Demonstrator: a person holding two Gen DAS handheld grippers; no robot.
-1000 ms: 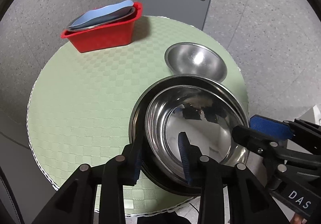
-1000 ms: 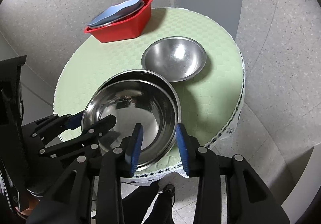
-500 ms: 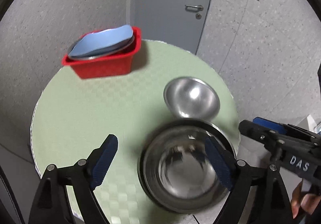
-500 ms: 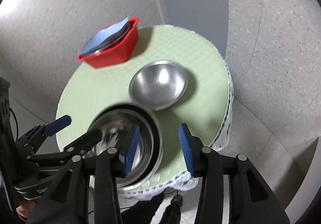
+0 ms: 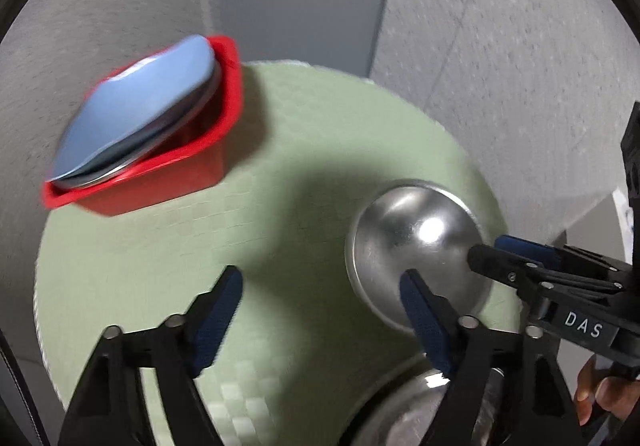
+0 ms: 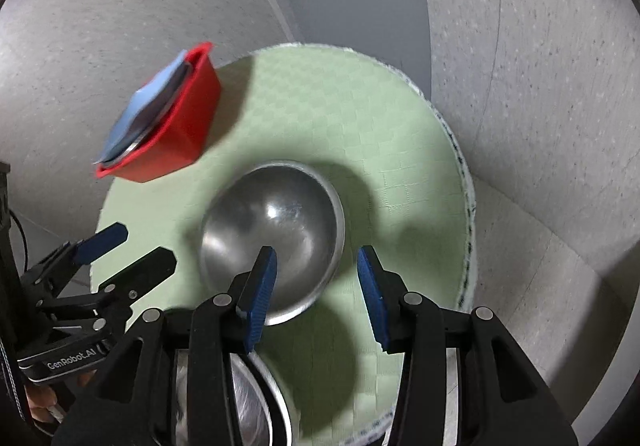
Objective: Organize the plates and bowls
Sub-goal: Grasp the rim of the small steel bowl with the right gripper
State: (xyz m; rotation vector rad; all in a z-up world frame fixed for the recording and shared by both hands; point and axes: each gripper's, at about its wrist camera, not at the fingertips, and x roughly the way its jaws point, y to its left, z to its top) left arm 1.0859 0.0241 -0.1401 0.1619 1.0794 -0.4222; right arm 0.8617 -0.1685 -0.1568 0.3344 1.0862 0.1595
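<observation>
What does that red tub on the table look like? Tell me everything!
The red tub looks like shiny plastic, with slanted sides and a thick rim. It sits upright near the far edge of the round green table, close to the grey wall. A metal plate lies tilted inside it, with a light blue plate resting on top, poking above the rim. Neither hand-held gripper touches it, and the small steel bowl stands apart from it.

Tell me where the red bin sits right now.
The red bin sits at the far left edge of the round green table, upper left in both views, beyond the small steel bowl; it holds stacked plates.
</observation>
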